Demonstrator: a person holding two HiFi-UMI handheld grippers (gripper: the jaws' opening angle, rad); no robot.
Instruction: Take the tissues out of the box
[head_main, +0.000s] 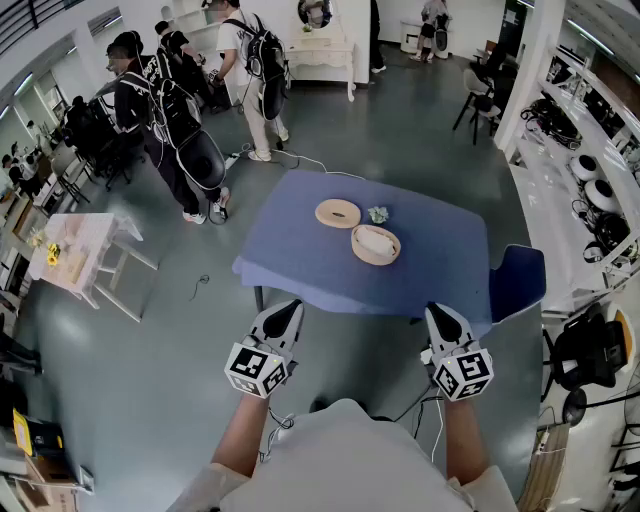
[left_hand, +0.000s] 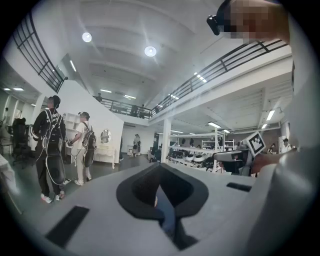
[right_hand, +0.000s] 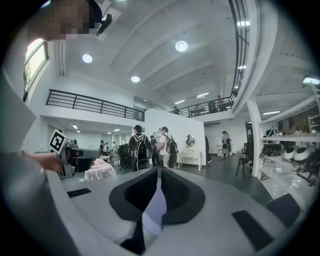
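Note:
A round wooden tissue box (head_main: 376, 245) stands open on the blue table (head_main: 300, 260), with white tissue showing inside it. Its flat round lid (head_main: 338, 213) lies just behind and to the left. A small crumpled pale piece (head_main: 378, 214) rests beside the lid. My left gripper (head_main: 285, 316) and right gripper (head_main: 443, 320) hover side by side at the table's near edge, both short of the box. The jaws of each are closed together with nothing between them. In the left gripper view (left_hand: 160, 167) and the right gripper view (right_hand: 159, 170) the jaws point up into the room, and the box is hidden.
A blue chair (head_main: 518, 280) sits at the table's right corner. Several people with backpacks (head_main: 175, 120) stand at the back left. A small white table with yellow flowers (head_main: 75, 250) is at the left. A long workbench (head_main: 585, 190) with equipment runs along the right.

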